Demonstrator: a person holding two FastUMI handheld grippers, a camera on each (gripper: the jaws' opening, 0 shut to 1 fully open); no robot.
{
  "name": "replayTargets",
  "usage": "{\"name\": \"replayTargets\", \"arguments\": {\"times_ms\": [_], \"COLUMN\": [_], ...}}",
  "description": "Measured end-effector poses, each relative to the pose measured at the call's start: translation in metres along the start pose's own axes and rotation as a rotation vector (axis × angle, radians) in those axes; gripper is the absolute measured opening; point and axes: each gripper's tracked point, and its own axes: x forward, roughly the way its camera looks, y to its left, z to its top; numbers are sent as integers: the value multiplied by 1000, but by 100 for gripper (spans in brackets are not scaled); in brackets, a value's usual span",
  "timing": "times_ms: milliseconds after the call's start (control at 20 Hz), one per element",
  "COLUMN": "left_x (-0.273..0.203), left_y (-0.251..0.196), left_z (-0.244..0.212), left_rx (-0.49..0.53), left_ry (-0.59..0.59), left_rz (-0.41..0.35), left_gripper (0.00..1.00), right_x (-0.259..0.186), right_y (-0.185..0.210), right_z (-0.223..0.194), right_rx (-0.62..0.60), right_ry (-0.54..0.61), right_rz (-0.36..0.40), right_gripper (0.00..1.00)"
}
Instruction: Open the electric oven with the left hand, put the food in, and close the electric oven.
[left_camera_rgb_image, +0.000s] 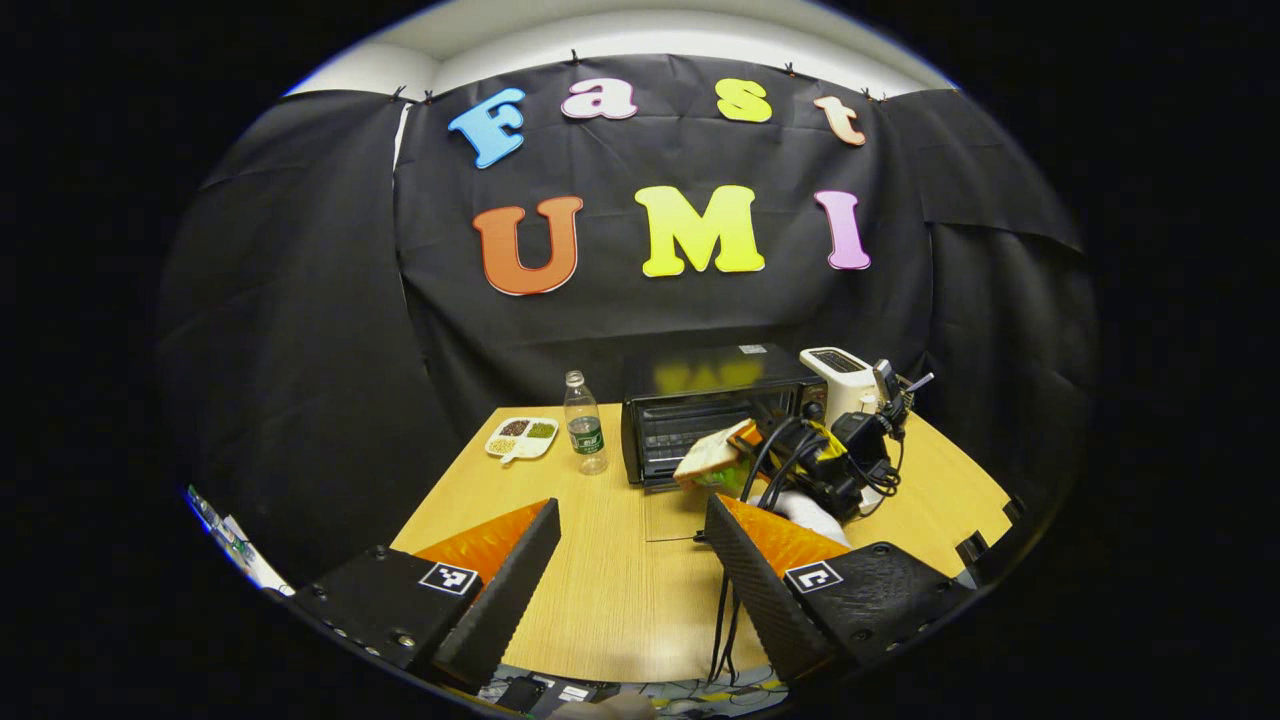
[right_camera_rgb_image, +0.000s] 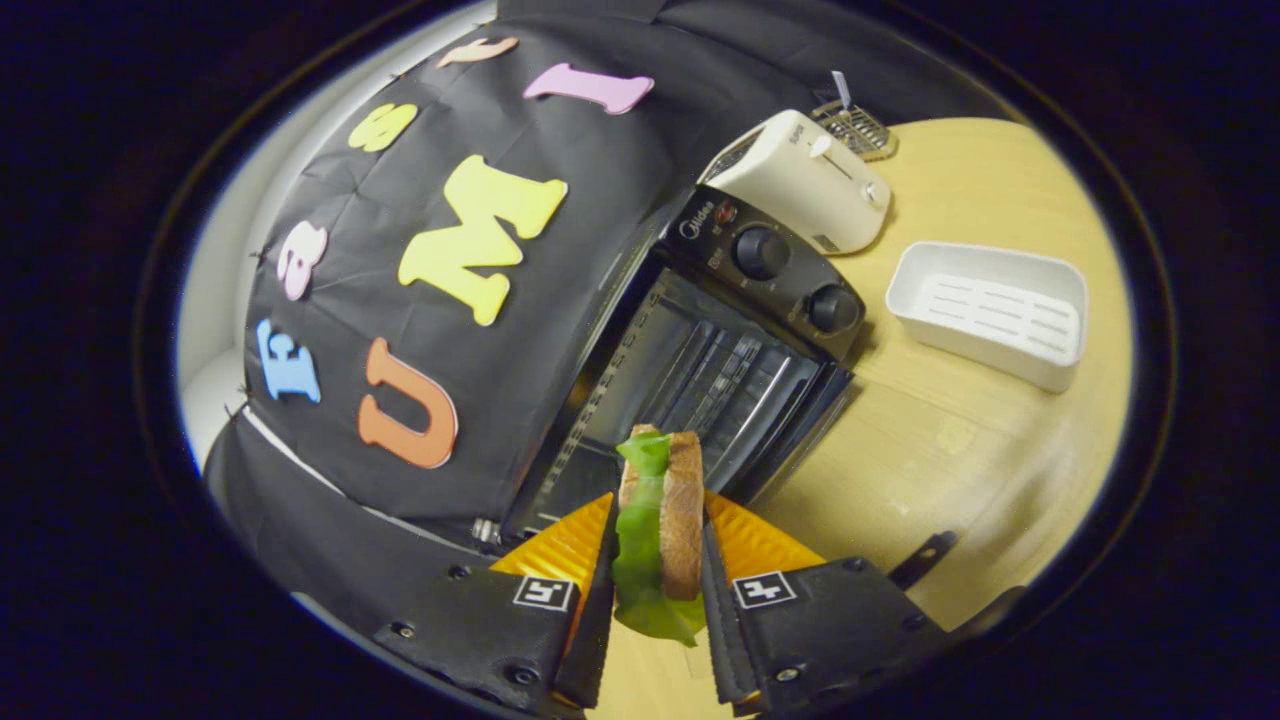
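Observation:
The black electric oven stands at the back of the wooden table with its door folded down and its wire rack exposed. A sandwich of bread and green lettuce is clamped upright in my right gripper, just in front of the oven mouth. In the left gripper view the right gripper holds the sandwich at the oven's lower right. My left gripper hangs open over the table, nearer than the oven, holding nothing.
A white toaster stands right of the oven. A white tray and a small wire rack lie beyond it. A water bottle and a divided white dish sit left of the oven.

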Motion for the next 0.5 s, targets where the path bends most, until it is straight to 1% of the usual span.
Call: {"name": "replayTargets", "arguments": {"times_ms": [150, 300, 350, 400, 450, 500], "left_x": [1, 8, 8, 9, 10, 11], "left_y": [7, 16, 18, 20, 21, 23], "left_z": [-4, -16, -18, -20, -21, -22], "left_rx": [-8, -6, -13, -20, -24, -24], "left_ry": [0, 25, 35, 41, 45, 49], "left_rz": [8, 17, 18, 20, 21, 23], "left_gripper": [96, 96, 96, 96, 96, 96], "right_x": [41, 67, 76, 83, 90, 95], "right_y": [2, 1, 1, 1, 1, -1], "right_z": [10, 24, 26, 29, 30, 30], "right_rx": [34, 49, 48, 45, 25, 5], "right_ry": [-26, -80, -81, -96, -103, -100], "right_rz": [-3, -15, -24, -25, -30, -40], "right_gripper": [45, 44, 44, 35, 45, 45]}}
